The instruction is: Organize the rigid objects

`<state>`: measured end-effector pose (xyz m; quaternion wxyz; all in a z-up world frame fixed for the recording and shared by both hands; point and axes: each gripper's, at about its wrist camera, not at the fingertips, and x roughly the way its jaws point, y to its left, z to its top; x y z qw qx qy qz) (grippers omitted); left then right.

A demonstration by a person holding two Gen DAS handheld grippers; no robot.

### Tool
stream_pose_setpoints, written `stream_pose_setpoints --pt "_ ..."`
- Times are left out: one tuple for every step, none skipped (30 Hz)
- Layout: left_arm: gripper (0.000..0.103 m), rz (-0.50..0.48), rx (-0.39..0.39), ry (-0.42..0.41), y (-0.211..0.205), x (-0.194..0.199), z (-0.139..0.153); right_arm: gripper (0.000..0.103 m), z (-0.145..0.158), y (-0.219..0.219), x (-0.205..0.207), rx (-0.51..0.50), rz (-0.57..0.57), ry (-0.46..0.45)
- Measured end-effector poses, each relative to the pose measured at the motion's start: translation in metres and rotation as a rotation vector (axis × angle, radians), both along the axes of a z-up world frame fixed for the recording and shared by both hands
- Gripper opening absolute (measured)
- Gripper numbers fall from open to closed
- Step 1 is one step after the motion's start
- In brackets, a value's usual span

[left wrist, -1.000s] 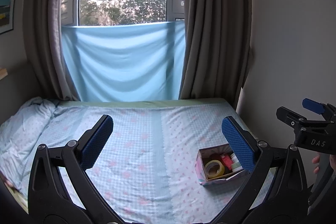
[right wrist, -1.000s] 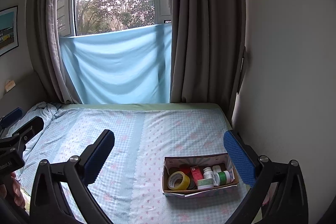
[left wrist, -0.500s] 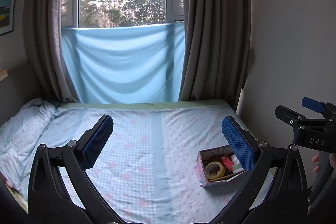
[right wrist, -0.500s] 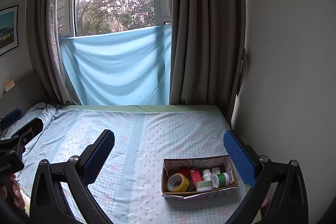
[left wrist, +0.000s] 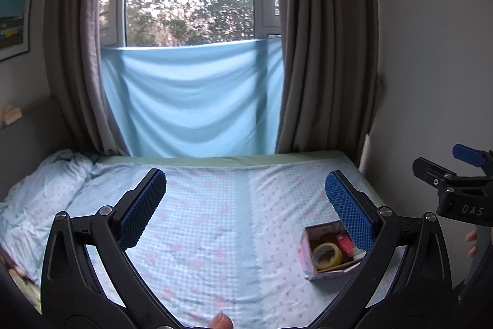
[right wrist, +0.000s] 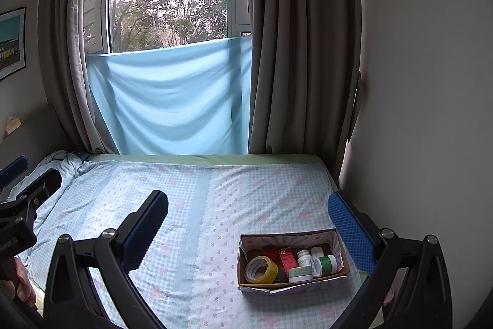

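Note:
A small open cardboard box (right wrist: 246,276) sits on the bed near its right edge; it also shows in the left wrist view (left wrist: 308,264). In it lie a yellow tape roll (right wrist: 260,269), a red carton (right wrist: 286,259), white bottles (right wrist: 305,258) and a green-labelled jar (right wrist: 326,264). My left gripper (left wrist: 245,205) is open and empty, above and short of the box. My right gripper (right wrist: 248,224) is open and empty, with the box below between its fingers. Each gripper shows at the edge of the other's view.
The bed (right wrist: 191,205) has a light blue patterned sheet, with a rumpled quilt (left wrist: 40,190) at the left. A blue cloth (right wrist: 172,94) hangs over the window between grey curtains. A white wall (right wrist: 416,113) runs close along the bed's right side.
Both grippers have drawn back and lifted slightly, so the box sits a little lower and smaller in both views. Both stay open and empty.

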<state>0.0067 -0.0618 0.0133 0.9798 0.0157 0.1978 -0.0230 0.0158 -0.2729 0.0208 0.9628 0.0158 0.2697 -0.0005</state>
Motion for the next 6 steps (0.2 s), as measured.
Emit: stream_pose_setpoints --pt "0.103 0.004 0.002 -0.001 0.0003 0.0005 0.0000 0.103 -0.0001 0.0000 -0.0003 0.000 0.000 0.000" --pt "0.103 -0.004 -0.002 0.002 0.0008 0.0015 -0.0009 0.103 -0.0002 -0.0001 0.0002 -0.001 0.000 0.000" --pt "0.103 -0.013 -0.009 0.002 0.0014 0.0024 -0.0011 0.103 -0.0004 -0.0001 0.0011 0.000 0.000 0.001" --pt "0.103 -0.019 -0.016 0.001 0.0020 0.0032 -0.0013 0.103 -0.0004 -0.0002 0.0010 0.000 0.001 0.001" --pt "0.103 -0.022 -0.023 -0.002 0.0034 0.0037 -0.0017 0.103 -0.0005 -0.0004 0.0015 0.000 0.001 0.001" --pt "0.103 -0.023 -0.026 -0.003 0.0041 0.0047 -0.0019 0.103 -0.0006 -0.0003 0.0010 -0.002 0.001 0.001"
